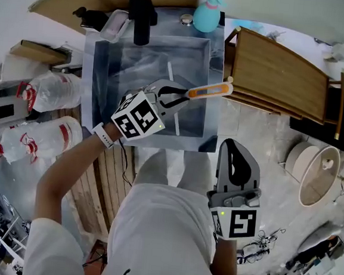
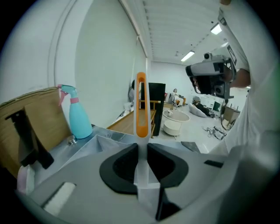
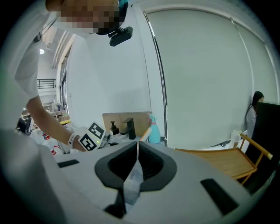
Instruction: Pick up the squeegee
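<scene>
The squeegee (image 1: 209, 91) has a white handle with an orange inlay. My left gripper (image 1: 178, 98) is shut on the handle's near end and holds it in the air over the steel sink (image 1: 107, 62). The handle juts right, past the sink's edge. In the left gripper view the squeegee (image 2: 141, 109) stands straight up out of the left gripper (image 2: 142, 146); its blade end is hidden. My right gripper (image 1: 231, 146) hangs lower right, in front of the person's body, its jaws together with nothing in them. The right gripper (image 3: 137, 146) looks toward the left gripper's marker cube (image 3: 92, 136).
A black faucet (image 1: 141, 14) and a blue spray bottle (image 1: 206, 14) stand at the sink's far rim. A wooden slatted chair (image 1: 279, 74) is right of the sink. Filled plastic bags (image 1: 56, 91) lie left. A white round bin (image 1: 313, 170) sits on the floor at right.
</scene>
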`<action>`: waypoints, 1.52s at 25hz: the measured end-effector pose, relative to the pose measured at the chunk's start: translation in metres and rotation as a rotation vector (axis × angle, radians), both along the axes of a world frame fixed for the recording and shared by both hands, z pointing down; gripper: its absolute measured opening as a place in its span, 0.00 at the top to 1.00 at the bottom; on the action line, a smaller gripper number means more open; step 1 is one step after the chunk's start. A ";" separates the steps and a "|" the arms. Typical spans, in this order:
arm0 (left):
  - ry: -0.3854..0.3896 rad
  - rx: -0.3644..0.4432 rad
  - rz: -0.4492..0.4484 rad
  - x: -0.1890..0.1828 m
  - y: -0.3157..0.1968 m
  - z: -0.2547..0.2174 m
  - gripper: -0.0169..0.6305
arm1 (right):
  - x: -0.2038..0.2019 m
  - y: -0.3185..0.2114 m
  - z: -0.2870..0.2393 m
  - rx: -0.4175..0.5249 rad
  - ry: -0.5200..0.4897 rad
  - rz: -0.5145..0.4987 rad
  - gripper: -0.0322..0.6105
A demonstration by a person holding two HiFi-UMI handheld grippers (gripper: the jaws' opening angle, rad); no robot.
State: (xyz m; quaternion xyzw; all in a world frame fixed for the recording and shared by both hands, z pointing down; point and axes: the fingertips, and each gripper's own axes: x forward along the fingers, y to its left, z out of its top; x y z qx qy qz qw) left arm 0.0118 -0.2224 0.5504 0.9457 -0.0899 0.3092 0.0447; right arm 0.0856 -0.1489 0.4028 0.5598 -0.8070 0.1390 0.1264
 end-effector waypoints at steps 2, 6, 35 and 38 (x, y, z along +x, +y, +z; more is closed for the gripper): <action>0.033 -0.003 -0.067 -0.008 0.001 -0.016 0.88 | -0.001 -0.001 -0.011 0.024 -0.001 0.006 0.94; 0.088 0.007 -0.213 -0.026 0.005 -0.054 0.88 | -0.002 -0.001 -0.027 0.048 -0.006 0.015 0.94; 0.302 0.085 -0.898 -0.144 0.108 -0.195 0.87 | -0.053 0.018 -0.080 0.145 -0.042 -0.049 0.94; 0.298 0.114 -0.917 -0.151 0.113 -0.201 0.87 | -0.052 0.020 -0.081 0.147 -0.047 -0.037 0.94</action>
